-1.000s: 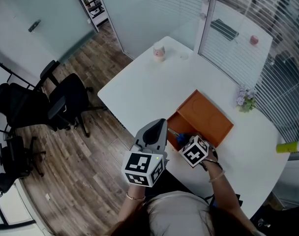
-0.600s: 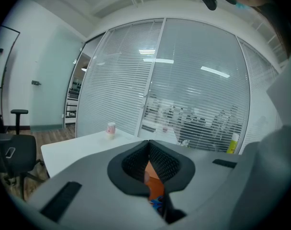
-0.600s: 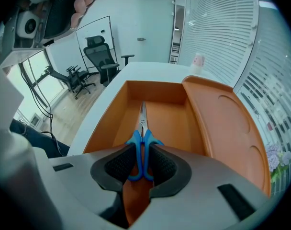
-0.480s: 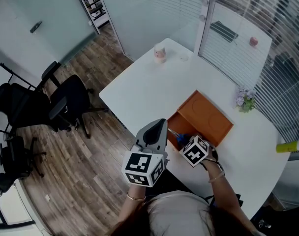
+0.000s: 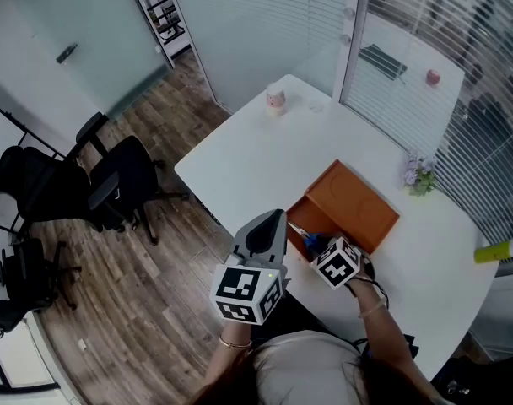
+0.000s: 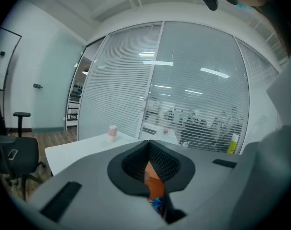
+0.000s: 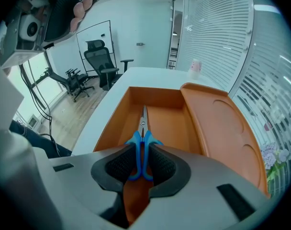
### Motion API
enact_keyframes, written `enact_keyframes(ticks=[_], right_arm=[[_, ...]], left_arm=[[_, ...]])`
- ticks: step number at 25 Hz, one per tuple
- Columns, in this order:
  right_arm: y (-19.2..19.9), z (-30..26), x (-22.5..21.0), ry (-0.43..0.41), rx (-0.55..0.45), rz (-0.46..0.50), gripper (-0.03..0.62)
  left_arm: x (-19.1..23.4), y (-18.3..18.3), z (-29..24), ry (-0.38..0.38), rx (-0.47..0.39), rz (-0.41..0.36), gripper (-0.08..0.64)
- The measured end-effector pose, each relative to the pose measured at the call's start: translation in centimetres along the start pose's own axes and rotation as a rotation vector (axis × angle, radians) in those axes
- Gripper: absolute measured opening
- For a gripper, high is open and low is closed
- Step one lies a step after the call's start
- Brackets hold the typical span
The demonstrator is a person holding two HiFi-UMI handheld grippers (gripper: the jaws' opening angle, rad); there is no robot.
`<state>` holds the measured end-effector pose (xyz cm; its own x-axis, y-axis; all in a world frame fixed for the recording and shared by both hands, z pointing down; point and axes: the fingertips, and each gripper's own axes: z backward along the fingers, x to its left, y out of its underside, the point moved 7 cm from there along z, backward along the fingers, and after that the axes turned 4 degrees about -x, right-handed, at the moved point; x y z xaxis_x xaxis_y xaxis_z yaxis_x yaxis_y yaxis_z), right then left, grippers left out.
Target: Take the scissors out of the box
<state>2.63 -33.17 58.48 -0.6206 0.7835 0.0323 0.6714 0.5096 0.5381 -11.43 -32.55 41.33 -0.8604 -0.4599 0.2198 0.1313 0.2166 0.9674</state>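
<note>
head view: cup (image 5: 276, 100) far left on the table (image 5: 256, 159), flowers (image 5: 419, 173) right of the box (image 5: 358, 194). my right gripper (image 7: 140, 164) clamps the scissors (image 7: 142, 128) inside the box's near end; my left gripper (image 6: 149, 169) is closed, empty.

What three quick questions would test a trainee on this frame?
1. True or false: the left gripper holds the scissors.
2. The right gripper has its jaws shut on which part of the scissors? A) the blue handles B) the blade tips C) nothing, they are apart
3. Fill in: the blades point into the orange box, whose lid is ___.

Key: 1 false, since its jaws are together with nothing between them. 2 A. 3 open.
</note>
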Motion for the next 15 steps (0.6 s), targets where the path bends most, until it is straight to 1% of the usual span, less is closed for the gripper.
enact_keyframes(ticks=[15], right_arm=[[-0.4, 3.3, 0.6, 0.066, -0.077, 0.003, 0.112]], left_arm=[[-1.6, -0.6, 2.5, 0.008, -0.038, -0.02, 0.018]])
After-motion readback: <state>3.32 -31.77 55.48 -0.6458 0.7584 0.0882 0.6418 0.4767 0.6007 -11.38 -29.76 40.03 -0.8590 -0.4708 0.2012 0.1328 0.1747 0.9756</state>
